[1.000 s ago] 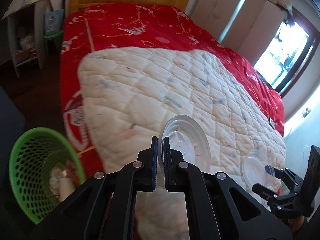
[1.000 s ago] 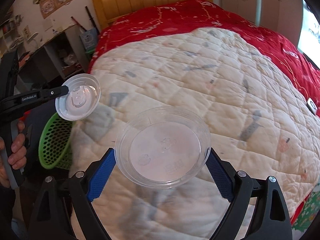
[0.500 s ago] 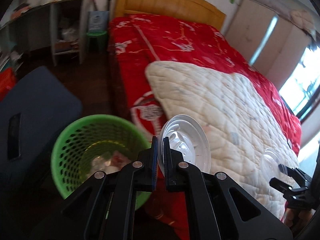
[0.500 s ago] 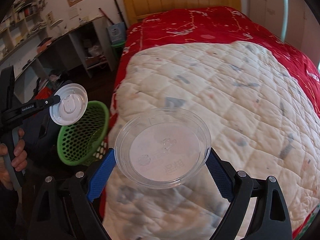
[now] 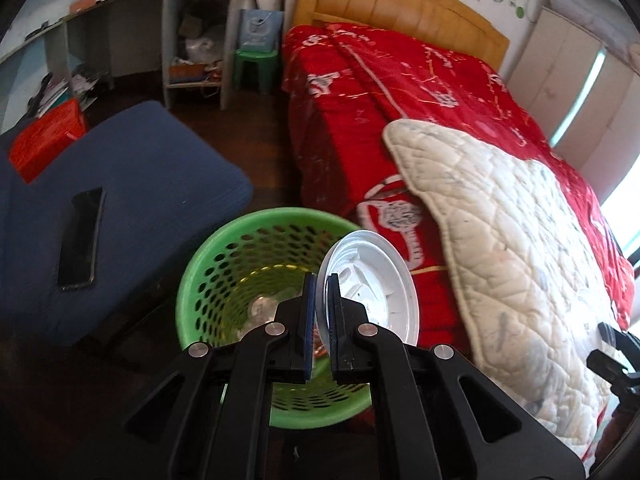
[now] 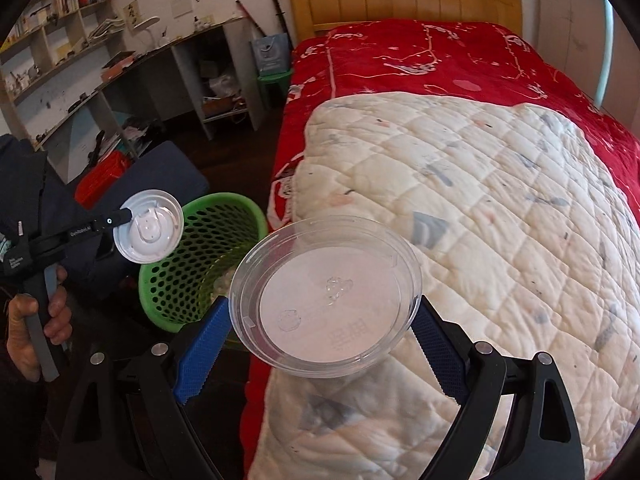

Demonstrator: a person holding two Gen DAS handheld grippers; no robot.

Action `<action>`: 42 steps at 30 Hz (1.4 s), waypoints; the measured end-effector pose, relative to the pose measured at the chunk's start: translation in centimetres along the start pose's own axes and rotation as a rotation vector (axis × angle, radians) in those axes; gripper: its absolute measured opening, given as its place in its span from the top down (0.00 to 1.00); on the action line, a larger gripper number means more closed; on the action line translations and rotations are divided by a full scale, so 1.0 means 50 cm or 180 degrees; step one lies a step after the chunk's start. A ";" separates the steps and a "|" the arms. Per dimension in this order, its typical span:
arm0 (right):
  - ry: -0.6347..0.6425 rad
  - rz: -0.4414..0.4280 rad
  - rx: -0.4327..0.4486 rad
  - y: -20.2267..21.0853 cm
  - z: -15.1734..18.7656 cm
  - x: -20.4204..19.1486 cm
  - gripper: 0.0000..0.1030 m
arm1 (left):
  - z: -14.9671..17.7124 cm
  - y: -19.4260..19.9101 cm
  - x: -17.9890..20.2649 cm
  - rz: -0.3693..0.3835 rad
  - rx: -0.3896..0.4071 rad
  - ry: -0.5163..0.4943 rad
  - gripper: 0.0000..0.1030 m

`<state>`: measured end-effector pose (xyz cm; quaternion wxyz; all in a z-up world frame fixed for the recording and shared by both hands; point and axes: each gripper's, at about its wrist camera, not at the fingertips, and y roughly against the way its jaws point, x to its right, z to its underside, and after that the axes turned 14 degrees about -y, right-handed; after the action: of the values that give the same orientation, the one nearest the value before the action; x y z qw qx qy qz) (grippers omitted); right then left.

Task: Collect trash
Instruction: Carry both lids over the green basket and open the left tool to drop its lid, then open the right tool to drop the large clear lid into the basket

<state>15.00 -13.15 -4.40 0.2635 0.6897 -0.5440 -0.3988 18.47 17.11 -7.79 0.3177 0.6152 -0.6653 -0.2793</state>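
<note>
Pinching round white plastic lid (image 5: pixel 370 284) by rim, left gripper (image 5: pixel 321 312) jaws nearly closed; lid over round green perforated plastic basket (image 5: pixel 224 264) just ahead-below. Right gripper (image 6: pixel 320 336) spread wide, blue pads against rim of round clear plastic lid (image 6: pixel 326 300). White print on left gripper arm, unreadable. Bed right of basket: red patterned bedspread (image 5: pixel 400 92), cream quilted blanket (image 6: pixel 480 200). Dark wood floor. Navy cushion (image 5: pixel 140 184) left, black phone (image 5: pixel 80 238) on it.

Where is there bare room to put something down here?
Most room: the white quilt and the red bedspread up to the headboard. The blue cushion is bare beside the phone. The desk shelves are crowded.
</note>
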 end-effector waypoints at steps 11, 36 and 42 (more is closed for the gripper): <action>0.0184 -0.0112 -0.0074 -0.026 -0.002 -0.075 0.16 | 0.031 -0.005 -0.058 -0.0050 -0.0069 0.0175 0.91; 0.0429 -0.0439 -0.0248 -0.095 -0.011 -0.222 0.16 | 0.081 0.083 -0.128 -0.0315 0.0049 0.0406 0.43; 0.0508 -0.0488 -0.0300 -0.125 -0.014 -0.269 0.16 | 0.092 0.106 -0.145 -0.0378 0.0098 0.0473 0.38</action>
<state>17.74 1.40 -5.48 0.3068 0.7456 -0.4476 -0.3868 11.83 24.69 -7.29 0.3395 0.6774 -0.6065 -0.2409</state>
